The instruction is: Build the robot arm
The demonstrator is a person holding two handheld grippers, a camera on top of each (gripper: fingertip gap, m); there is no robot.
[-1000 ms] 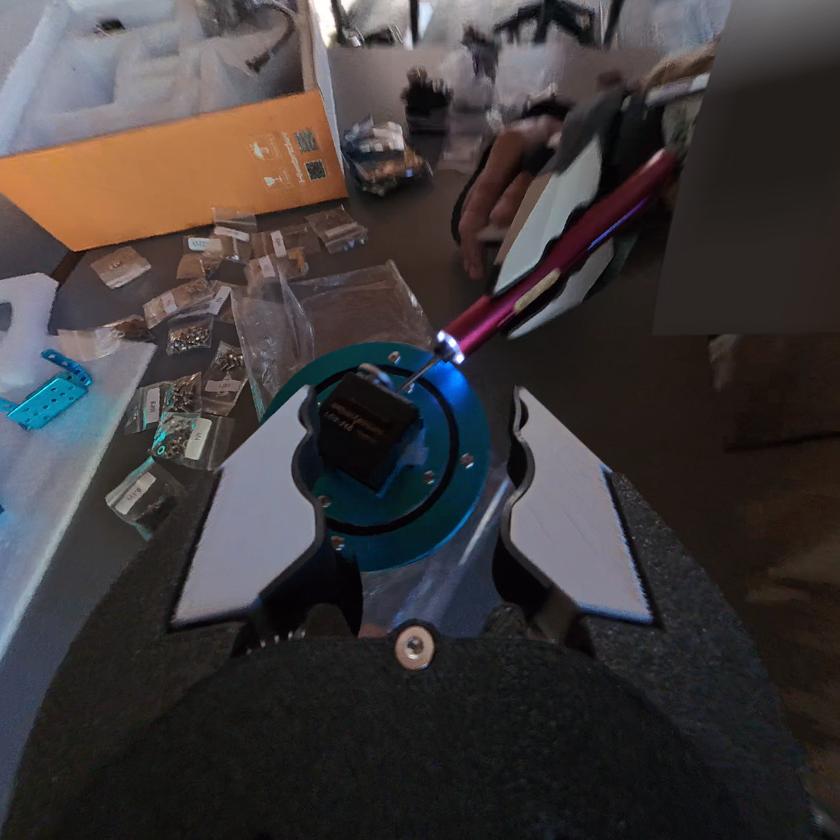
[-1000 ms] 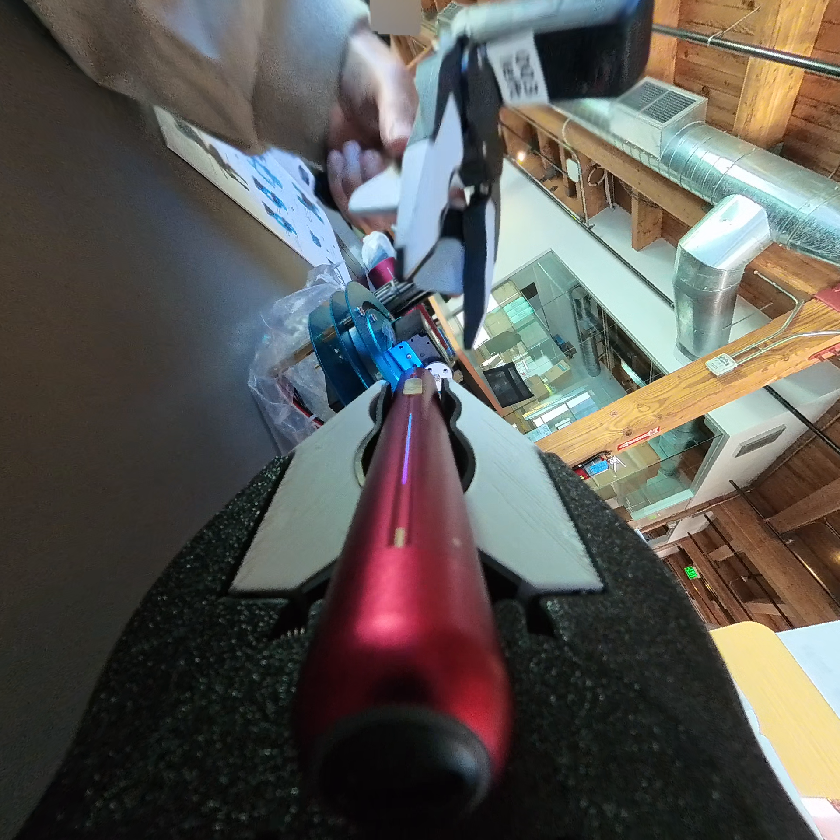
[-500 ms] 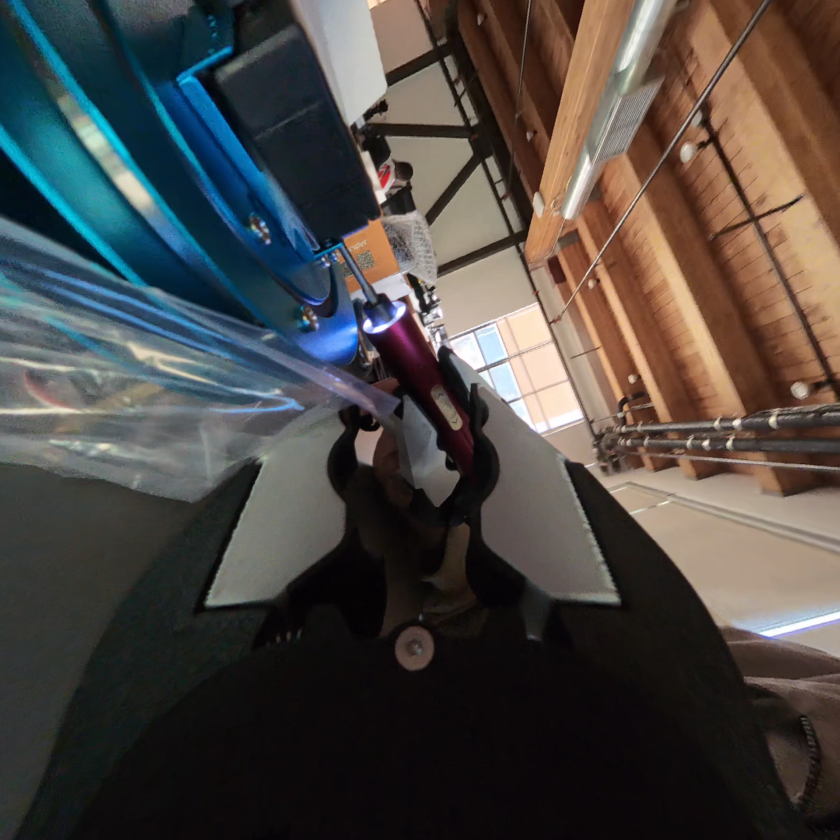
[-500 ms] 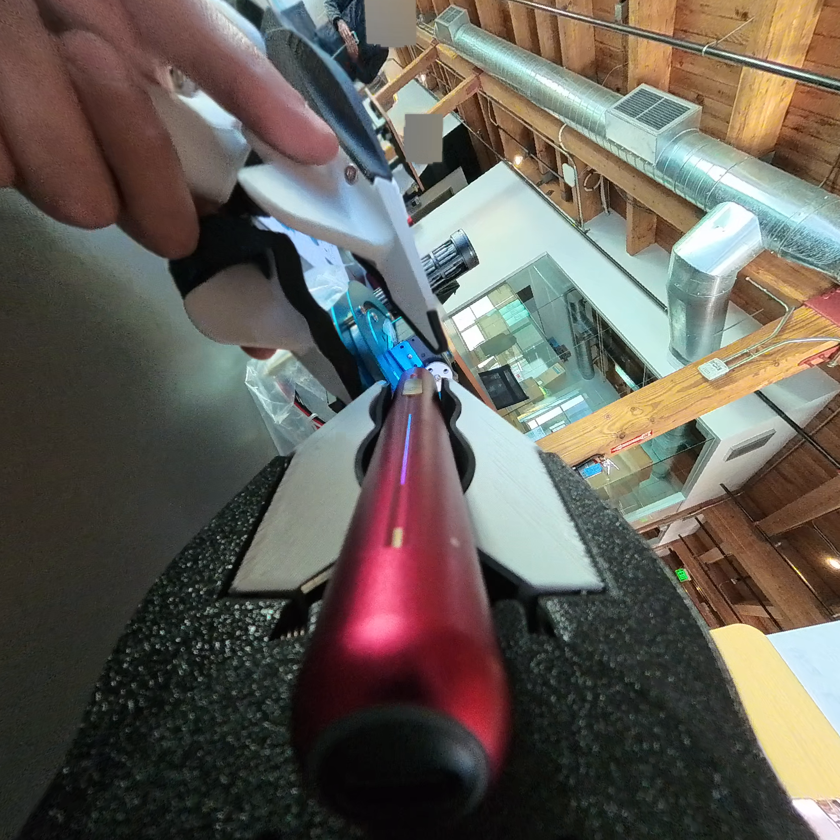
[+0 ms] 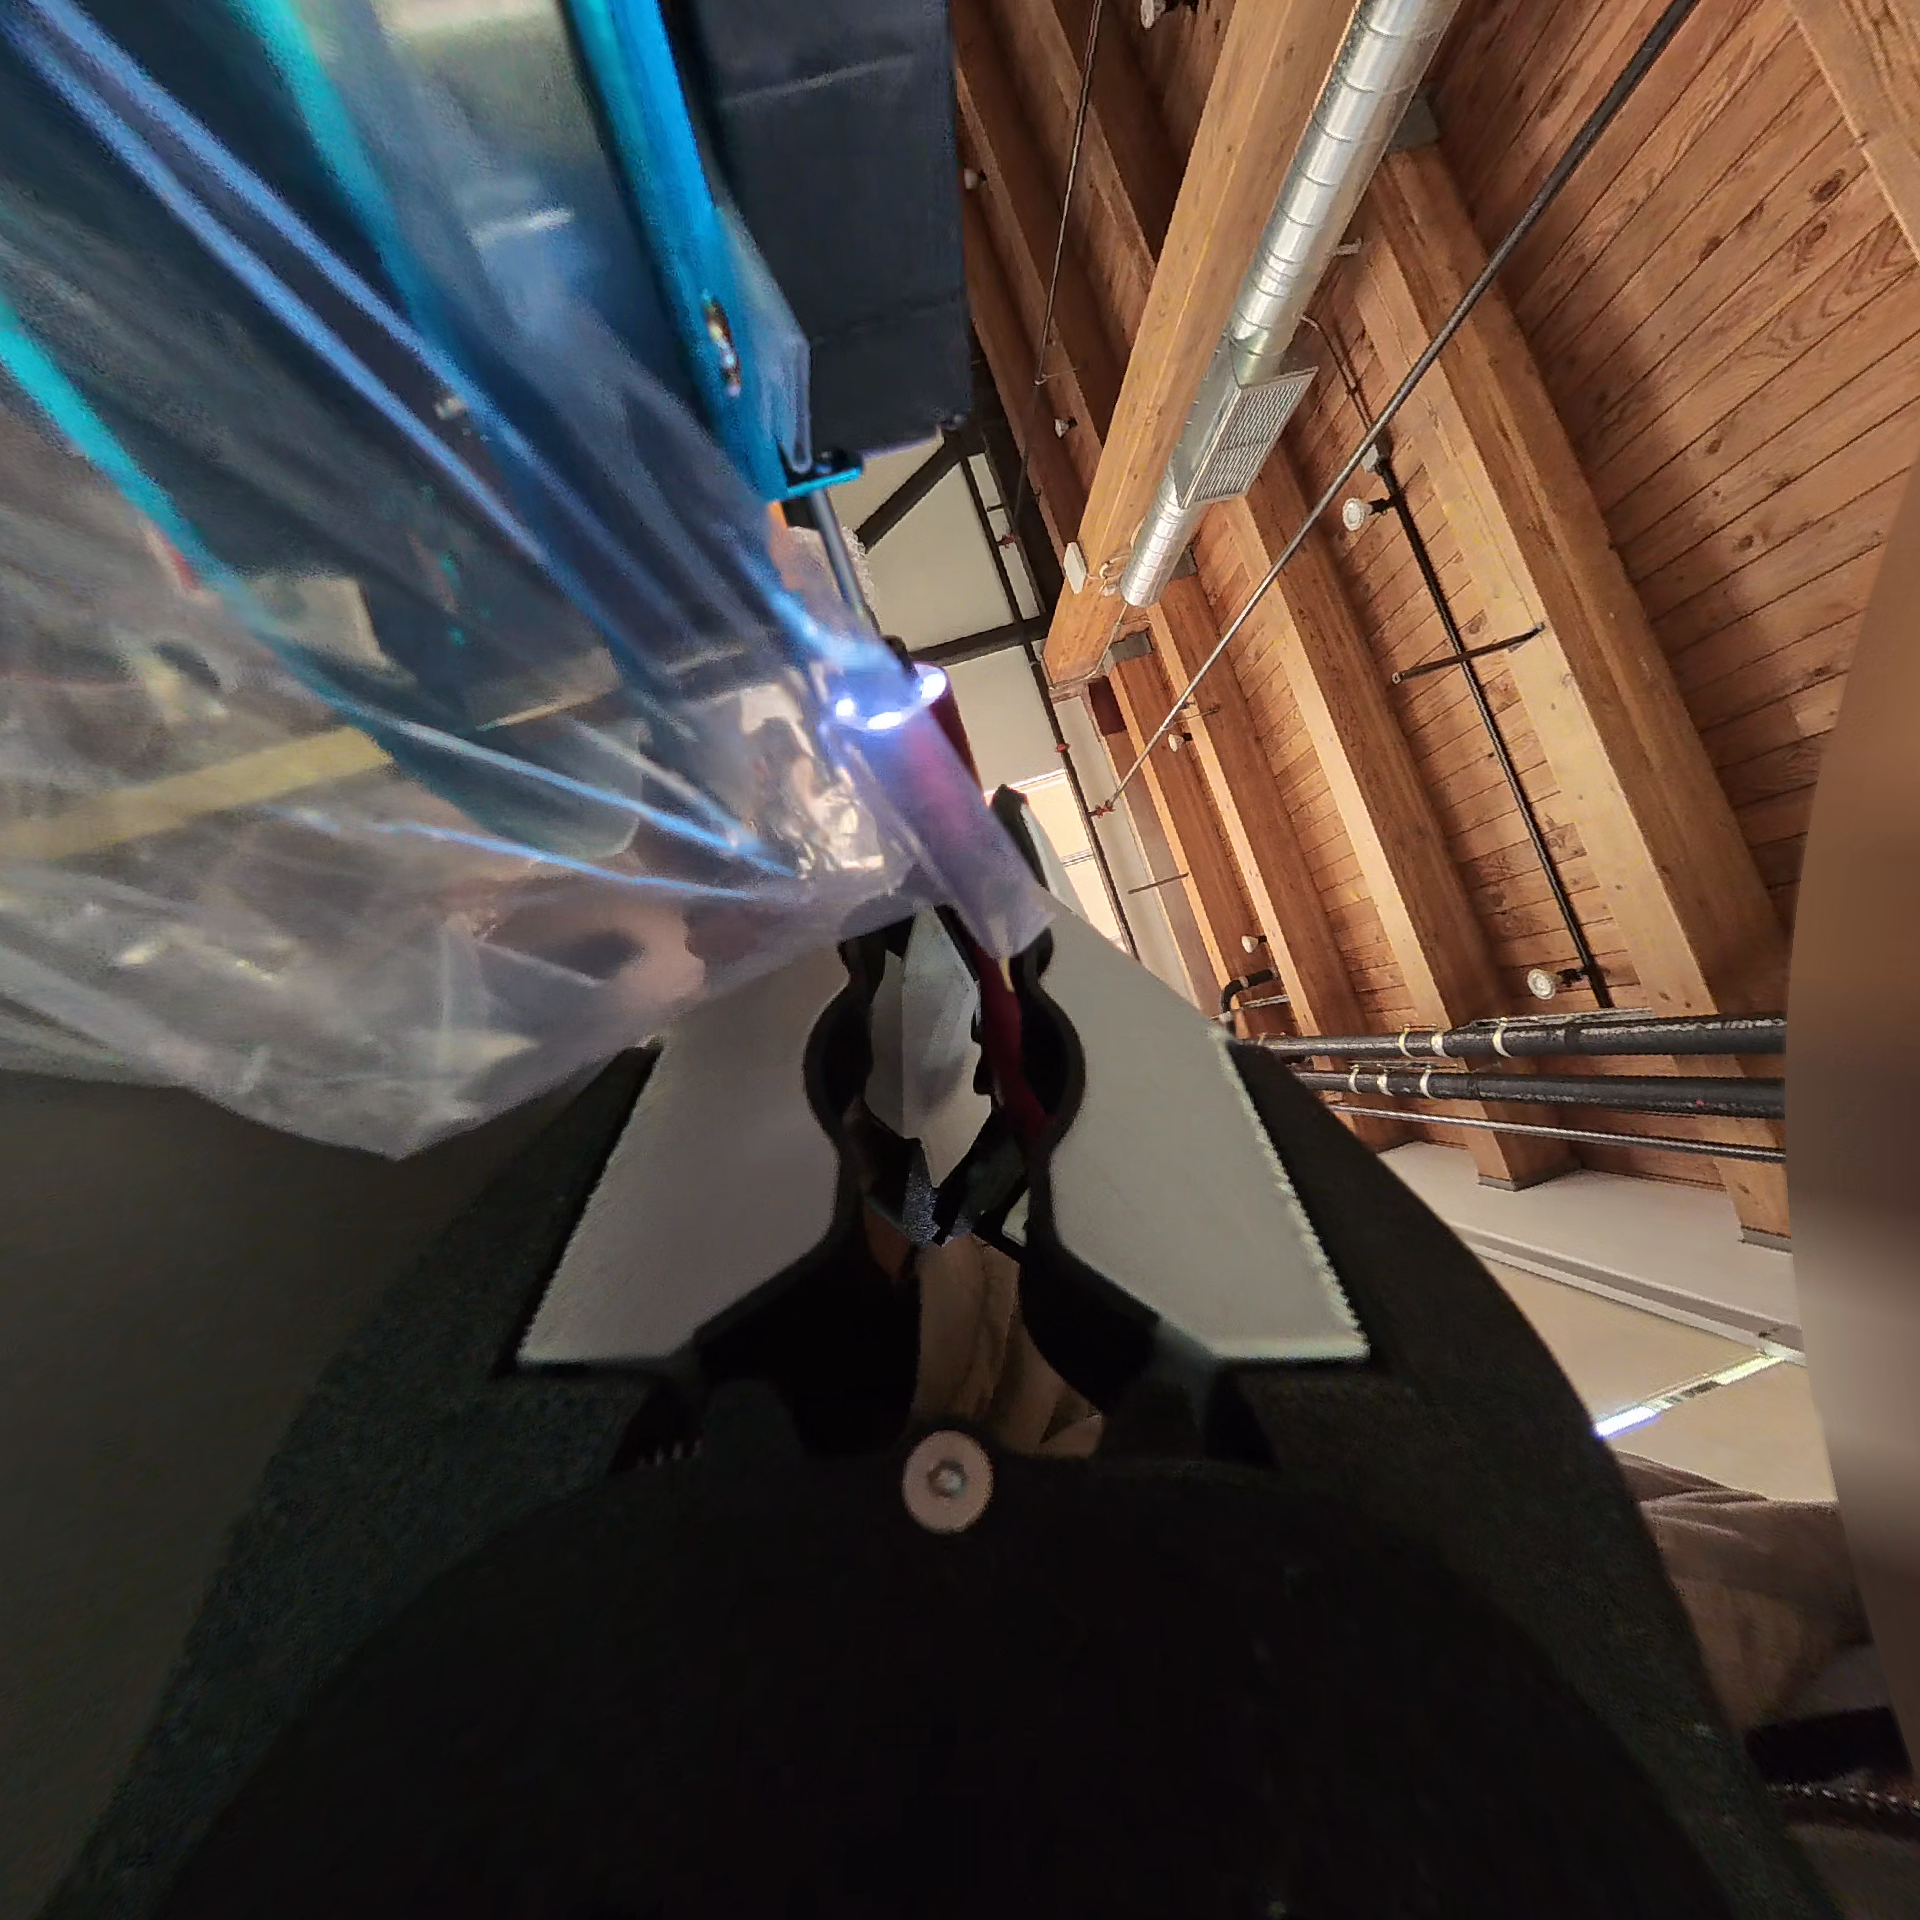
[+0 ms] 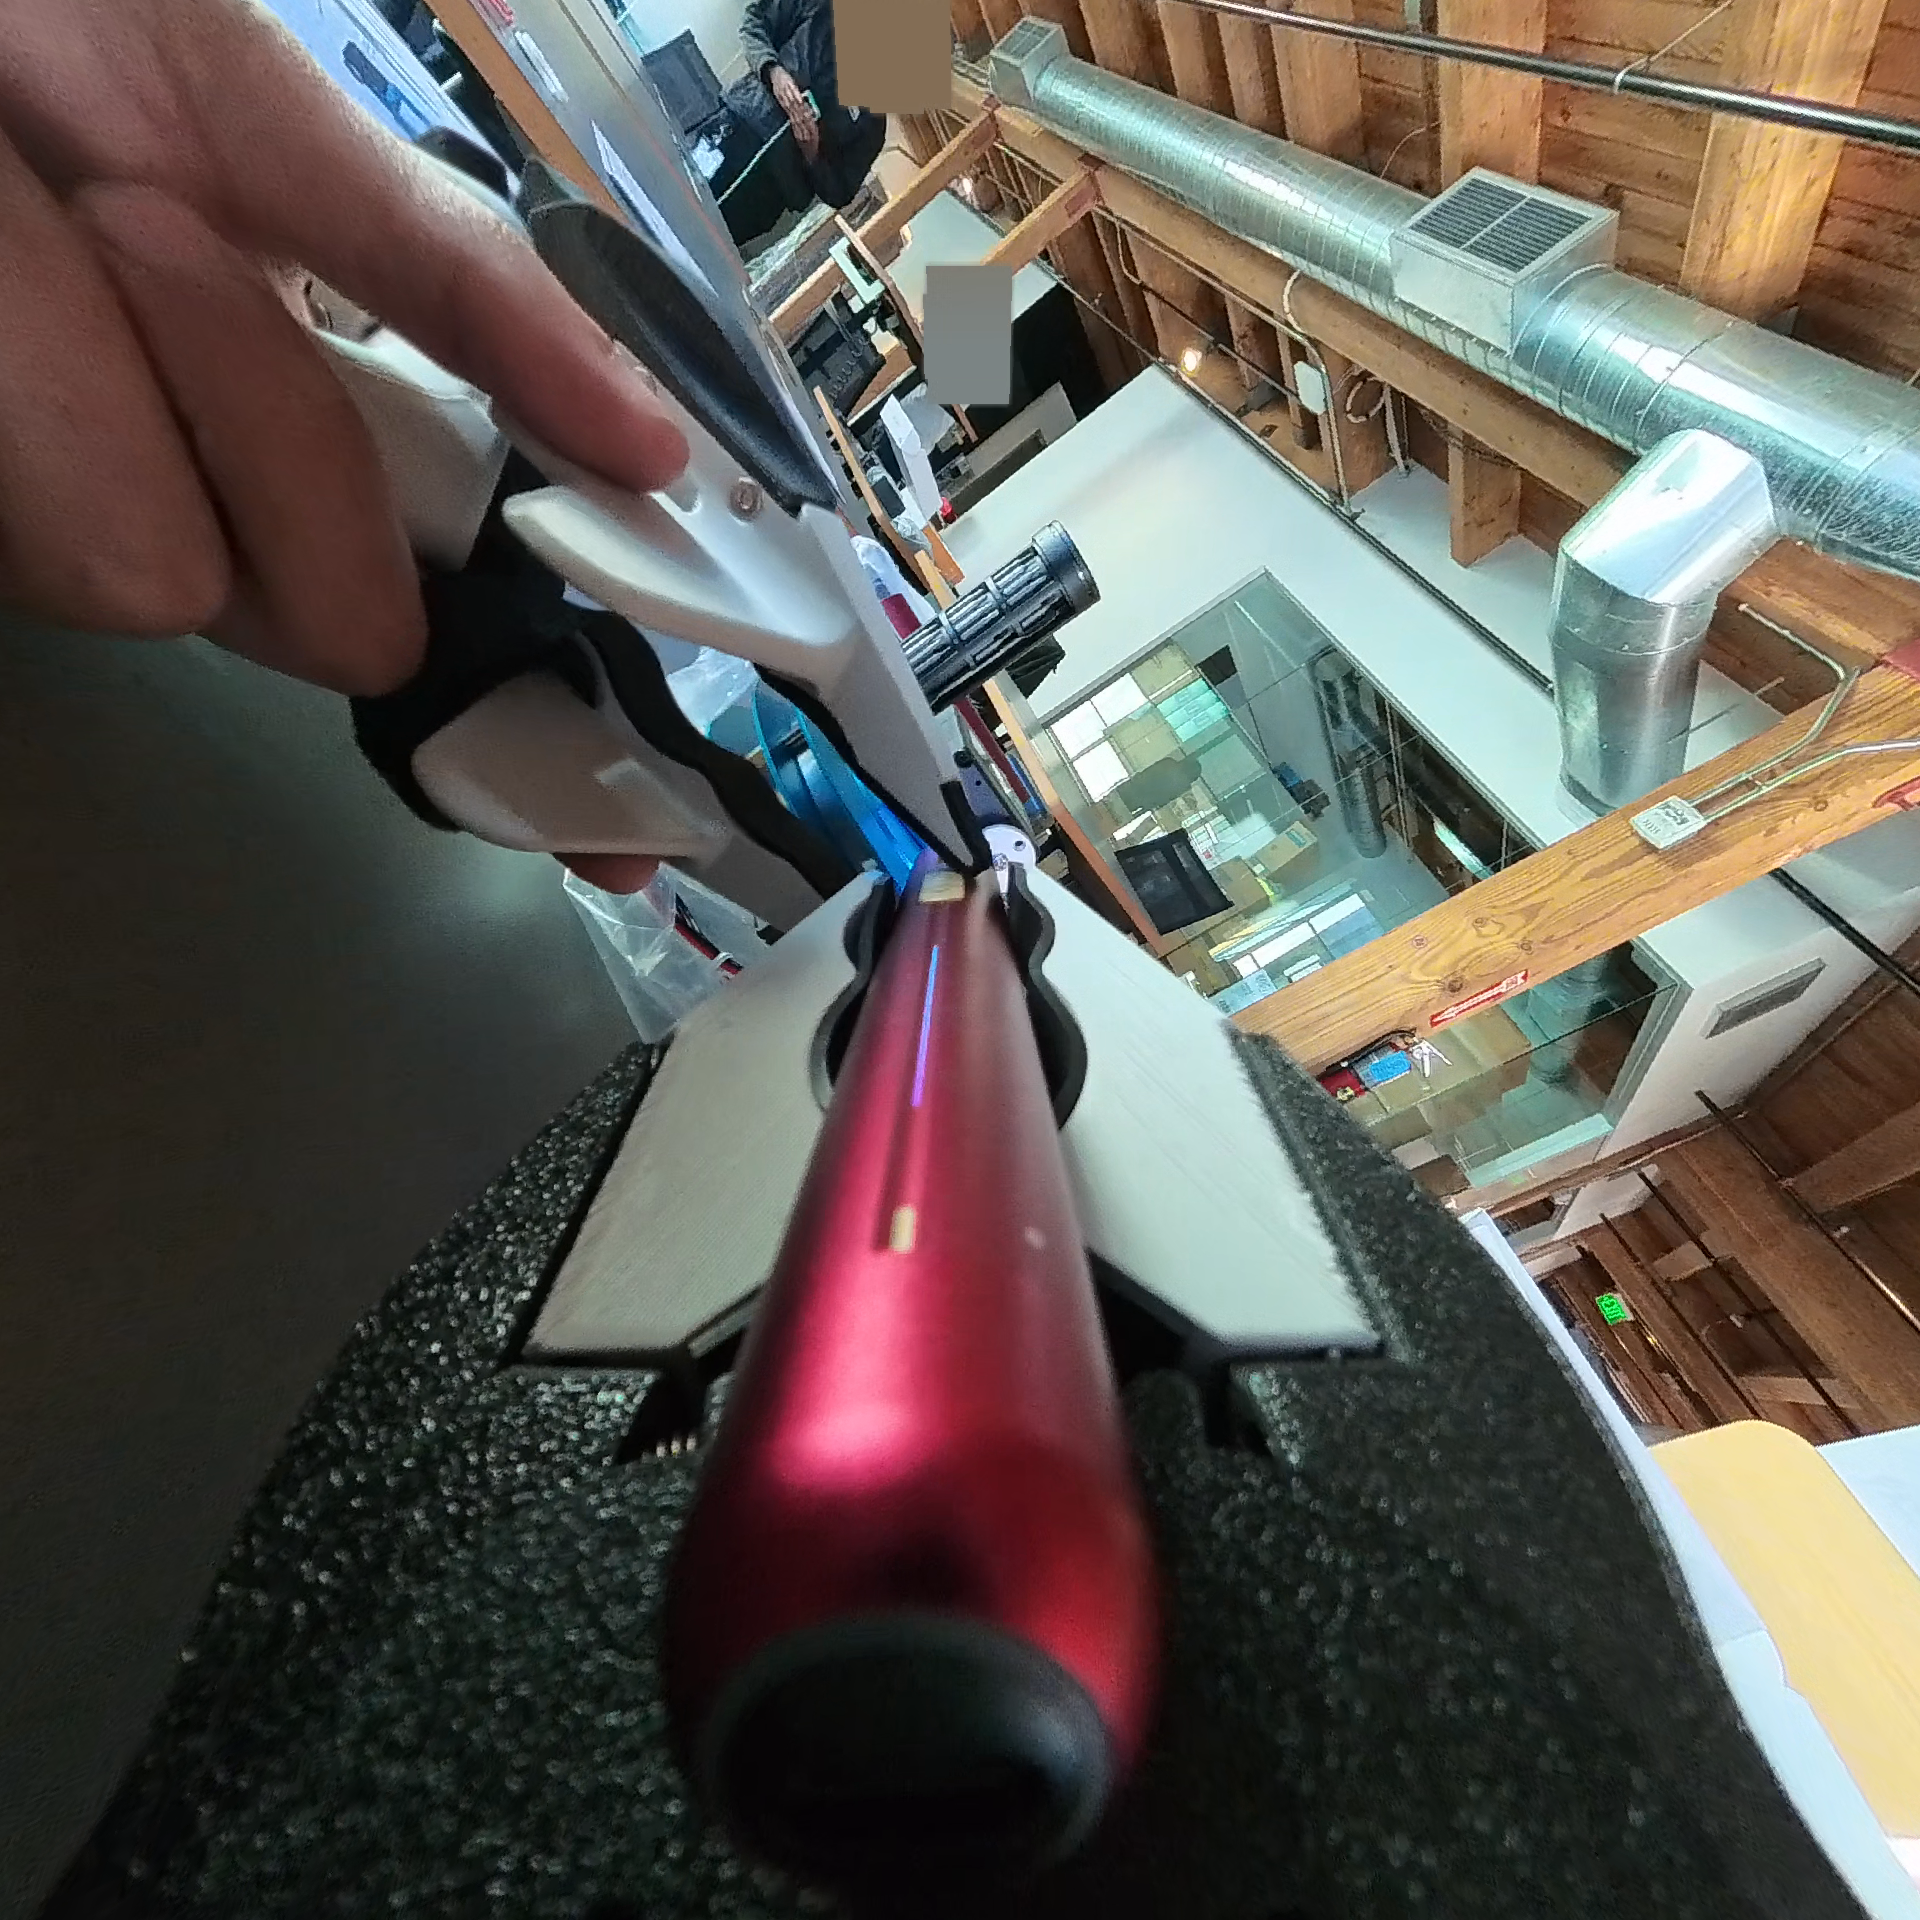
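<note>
My left gripper (image 5: 940, 935) is nearly shut, and the corner of a clear plastic bag (image 5: 312, 831) gathers at its fingertips. Above the bag a blue metal disc (image 5: 665, 260) with a black block (image 5: 852, 208) stands tilted on edge. My right gripper (image 6: 940, 894) is shut on a red electric screwdriver (image 6: 914, 1299). The screwdriver's lit nose (image 5: 883, 707) and thin bit (image 5: 836, 551) reach up to the blue bracket under the black block. In the right wrist view a hand (image 6: 208, 312) holds the left gripper (image 6: 956, 852), just ahead of the screwdriver and in front of the disc (image 6: 800, 790).
A dark table top (image 6: 208, 1039) lies at the left. A black ribbed cylinder (image 6: 997, 613) sticks out behind the disc. A person (image 6: 800, 114) stands far off. Yellow and white sheets (image 6: 1818, 1558) lie at the lower right. Wooden beams and metal ducts fill the background. Only a small space, under 4 cm, lies between the two pairs of fingers.
The left gripper dropped from above the flat disc, tilted up toward the ceiling, and closed from wide open onto the bag. The disc now stands on edge. The screwdriver stays at it.
</note>
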